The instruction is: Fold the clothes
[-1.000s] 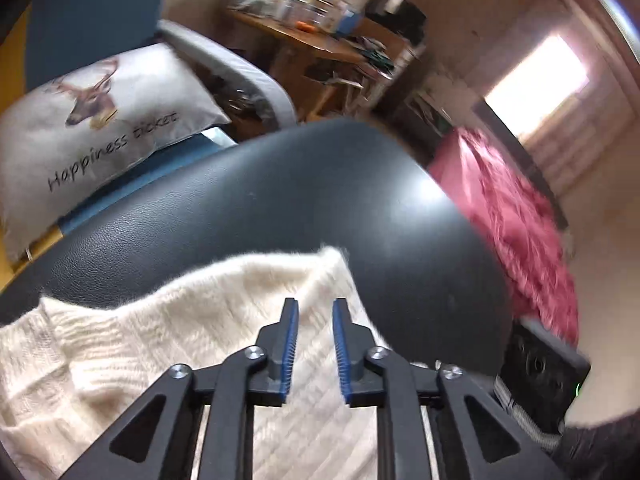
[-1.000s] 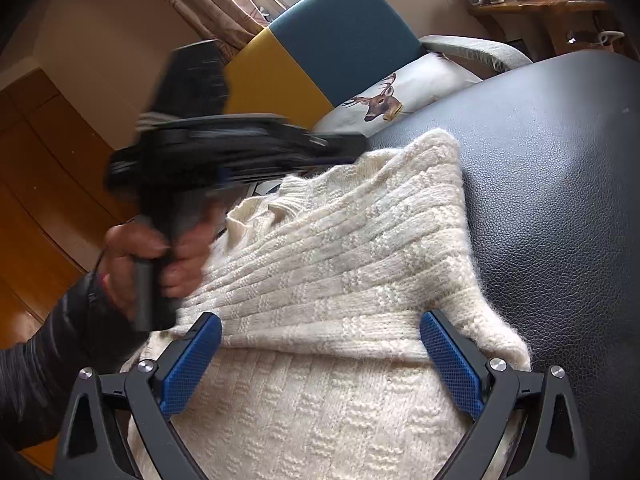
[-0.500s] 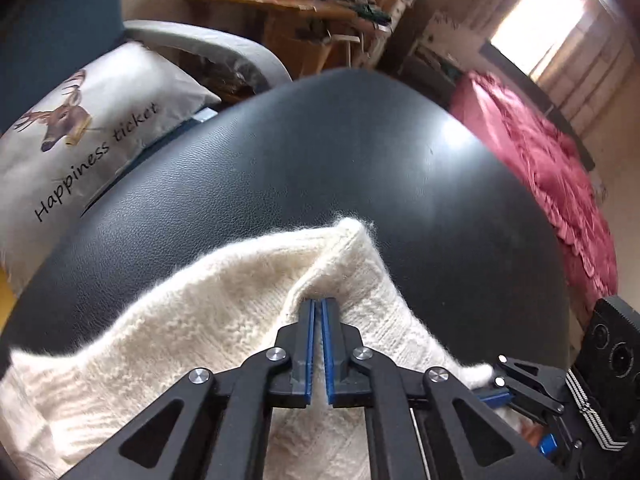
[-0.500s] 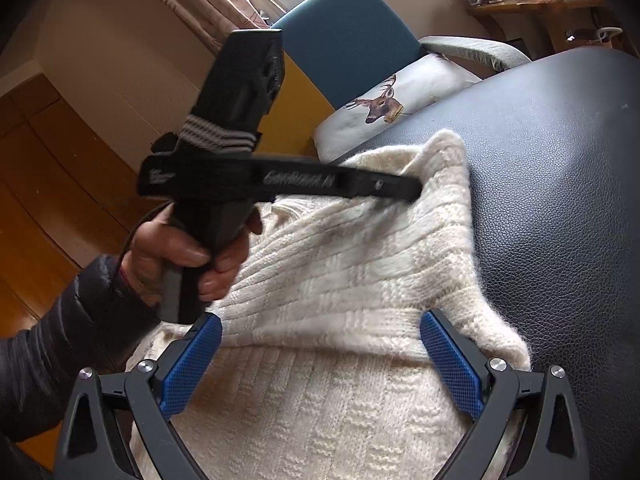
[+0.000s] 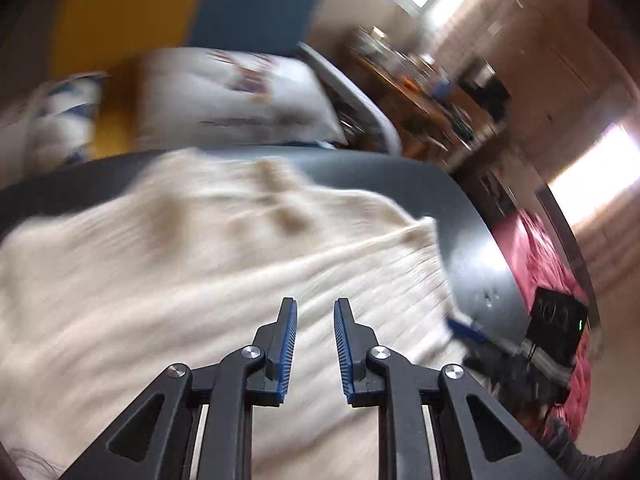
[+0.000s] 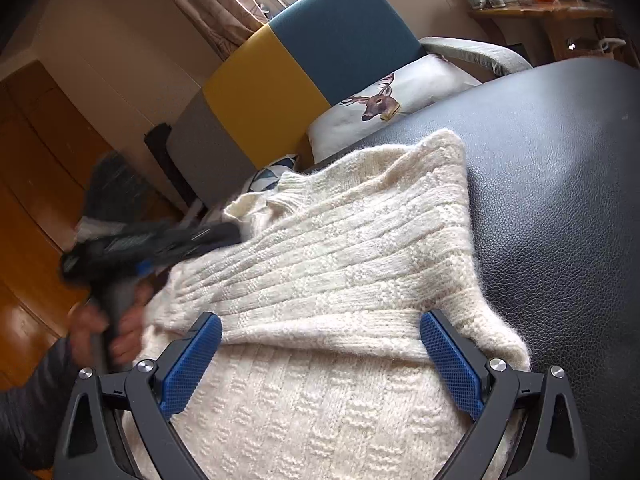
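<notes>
**Right wrist view: both jaws apart over a cream sweater on a black bench**

Right wrist view first: the right gripper [image 6: 320, 360] has its jaws spread wide, its blue ribbed pads [image 6: 450, 364] standing at either side of a folded edge of the cream cable-knit wool sweater [image 6: 340, 256], clamped on nothing. The sweater lies partly folded on the black leather-look padded bench [image 6: 560, 168], one layer lying across the lower one, its ribbed collar toward the far left. At the sweater's left edge the left gripper [image 6: 224, 232] shows blurred, held by the person's left hand [image 6: 116, 332] in a dark sleeve.

In the left wrist view, the left gripper [image 5: 315, 344] has its jaws a small gap apart with nothing between them, and the sweater [image 5: 200, 260] spreads beneath and ahead of them, smeared by motion blur. The right gripper's blue-tipped finger [image 5: 464, 328] shows at the sweater's right edge.

Beyond the bench stands a yellow and teal upholstered armchair [image 6: 304, 64] carrying a white cushion with a deer print [image 6: 384, 100]. A cluttered wooden side table [image 6: 540, 4] stands further back, and a crimson cloth [image 5: 552, 264] lies past the bench's far edge.
</notes>
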`<state>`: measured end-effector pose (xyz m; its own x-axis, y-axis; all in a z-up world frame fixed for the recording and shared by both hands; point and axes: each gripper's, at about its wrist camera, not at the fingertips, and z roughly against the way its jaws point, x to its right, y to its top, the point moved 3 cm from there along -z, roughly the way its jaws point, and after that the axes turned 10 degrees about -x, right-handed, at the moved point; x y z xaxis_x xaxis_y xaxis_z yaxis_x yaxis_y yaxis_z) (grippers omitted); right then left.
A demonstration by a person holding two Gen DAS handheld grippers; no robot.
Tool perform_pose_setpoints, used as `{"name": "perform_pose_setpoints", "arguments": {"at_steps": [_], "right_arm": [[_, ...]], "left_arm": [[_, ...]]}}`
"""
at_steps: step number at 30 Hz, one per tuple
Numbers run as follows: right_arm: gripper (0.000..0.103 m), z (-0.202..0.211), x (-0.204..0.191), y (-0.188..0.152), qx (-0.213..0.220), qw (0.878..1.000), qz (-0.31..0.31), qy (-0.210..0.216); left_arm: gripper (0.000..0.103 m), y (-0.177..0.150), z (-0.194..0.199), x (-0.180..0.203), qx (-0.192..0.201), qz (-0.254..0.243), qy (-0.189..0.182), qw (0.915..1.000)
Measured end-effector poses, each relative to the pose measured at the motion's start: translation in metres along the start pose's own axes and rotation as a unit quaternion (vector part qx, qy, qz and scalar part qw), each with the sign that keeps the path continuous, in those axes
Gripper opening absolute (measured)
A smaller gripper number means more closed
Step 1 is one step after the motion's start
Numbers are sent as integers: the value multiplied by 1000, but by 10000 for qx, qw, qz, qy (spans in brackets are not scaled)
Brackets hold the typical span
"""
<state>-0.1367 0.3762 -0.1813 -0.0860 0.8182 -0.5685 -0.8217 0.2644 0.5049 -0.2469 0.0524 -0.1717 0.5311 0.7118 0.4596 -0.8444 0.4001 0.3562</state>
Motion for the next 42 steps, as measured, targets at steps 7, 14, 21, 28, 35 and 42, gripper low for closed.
{"name": "perform_pose_setpoints", "arguments": {"at_steps": [7,14,21,28,35,42], "right_arm": [[101,-19,-54,21,-337,9947,554,-803],[103,-79,-66,9,-811,9537,973,-2727],[103,-62,-78,13,-688,9607,778,-2576],[103,-86,-144,5,-646,9752,1069,-1828],[103,-125,-198,1,-848,9743,1394,-1556],[103,-149,-238,3,-1010,9685,1742,-1466]], "left_arm": [[14,-47,20,-91,189,720,901,9931],[17,-59,30,-105,507,1160,362,9913],[27,-151,125,-178,1866,3238,-1526,9149],[29,-309,229,-292,3126,5127,-926,7943],[41,-379,270,-363,3479,6106,-717,7078],[44,-365,256,-389,3432,6364,-1083,6822]]}}
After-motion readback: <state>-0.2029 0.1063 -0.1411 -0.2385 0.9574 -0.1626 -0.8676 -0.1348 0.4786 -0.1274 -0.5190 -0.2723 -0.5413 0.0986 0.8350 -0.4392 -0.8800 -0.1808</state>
